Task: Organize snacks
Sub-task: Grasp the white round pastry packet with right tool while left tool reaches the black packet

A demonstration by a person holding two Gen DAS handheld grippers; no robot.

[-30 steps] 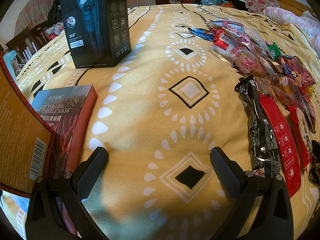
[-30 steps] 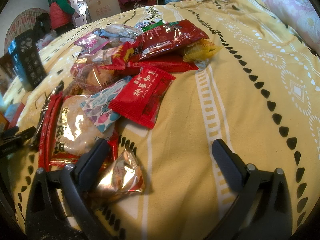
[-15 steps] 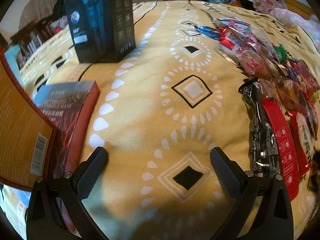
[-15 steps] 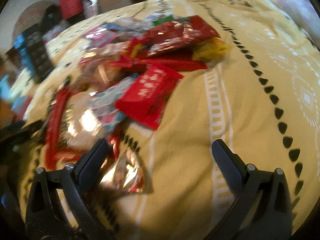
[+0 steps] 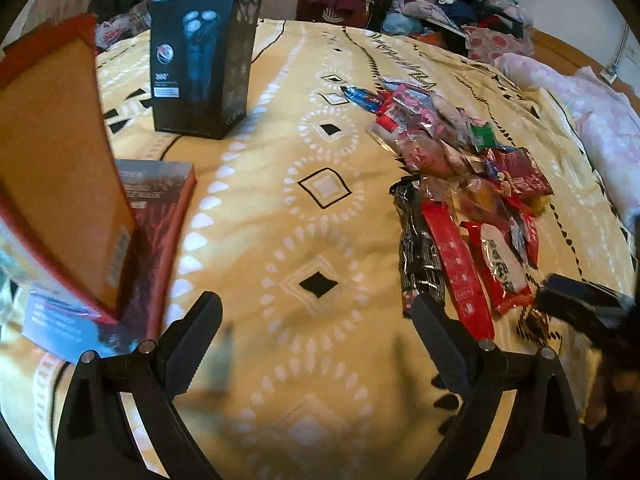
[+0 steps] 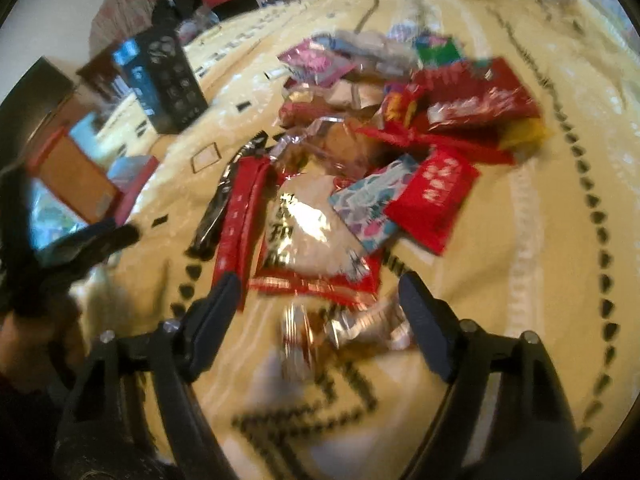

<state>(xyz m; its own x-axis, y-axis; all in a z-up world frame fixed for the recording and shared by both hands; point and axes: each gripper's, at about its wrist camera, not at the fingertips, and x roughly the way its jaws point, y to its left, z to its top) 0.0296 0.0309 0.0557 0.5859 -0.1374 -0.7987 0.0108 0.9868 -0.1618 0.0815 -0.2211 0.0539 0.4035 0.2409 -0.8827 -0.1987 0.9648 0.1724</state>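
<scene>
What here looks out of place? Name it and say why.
The snacks lie in a loose heap on the bedspread, packets overlapping at all angles instead of sorted. The shaver box and mask box beside them are not snacks. Nothing looks spilled or torn.

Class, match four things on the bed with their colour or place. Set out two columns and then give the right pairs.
Things:
1. shaver box
2. long stick packet
3. small packet at the far side of the snack pile
4. bedspread

Descriptions:
A. yellow with white and black diamond pattern
B. black, standing upright
C. red, lying beside a black packet
D. green

Pairs: 1-B, 2-C, 3-D, 4-A
</scene>
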